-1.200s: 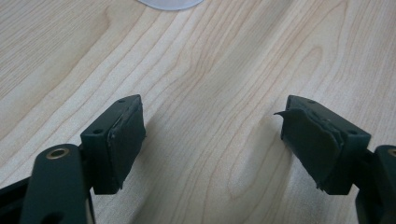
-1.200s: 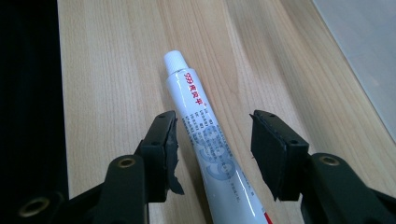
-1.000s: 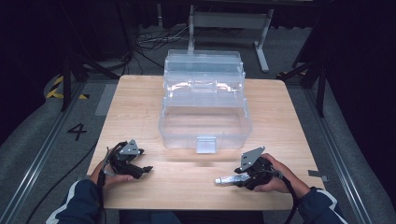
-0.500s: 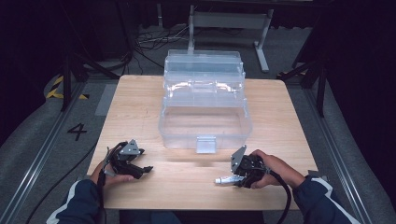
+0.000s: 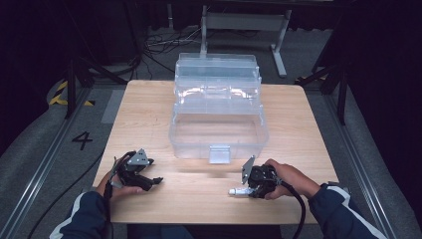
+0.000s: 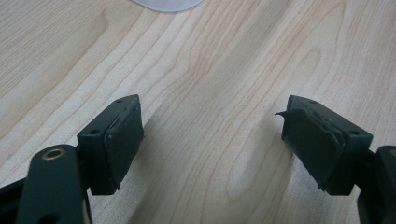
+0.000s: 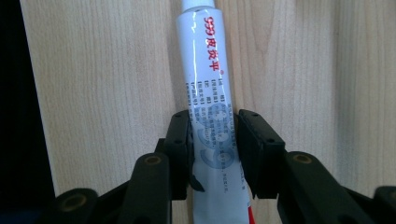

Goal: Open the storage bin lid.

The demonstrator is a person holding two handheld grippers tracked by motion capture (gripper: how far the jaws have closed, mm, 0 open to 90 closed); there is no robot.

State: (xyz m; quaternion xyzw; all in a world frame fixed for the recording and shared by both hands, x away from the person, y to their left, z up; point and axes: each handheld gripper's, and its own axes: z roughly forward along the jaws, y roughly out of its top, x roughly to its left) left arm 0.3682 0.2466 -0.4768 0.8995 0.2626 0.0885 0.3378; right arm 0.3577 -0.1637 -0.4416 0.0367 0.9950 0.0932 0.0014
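Observation:
A white ointment tube [image 7: 210, 93] with red and blue print lies on the wooden table [image 5: 149, 114], its cap end [image 5: 234, 191] pointing left in the high view. My right gripper [image 7: 214, 135] is shut on the tube's lower body, one black jaw on each side; in the high view this gripper [image 5: 251, 185] sits near the front right of the table. My left gripper [image 6: 210, 140] rests low over bare wood at the front left [image 5: 149, 180], jaws wide apart with nothing between them. A clear plastic tiered box [image 5: 218, 107] stands open in the table's middle.
The box's front latch [image 5: 219, 153] faces the person. The table's front edge [image 5: 209, 219] runs just behind both hands. Dark floor, cables [image 5: 159, 45] and a metal stand [image 5: 244, 22] lie beyond the far edge.
The right gripper has turned and shifted a little left along the front of the table, with the tube in its jaws. The left gripper has stayed put.

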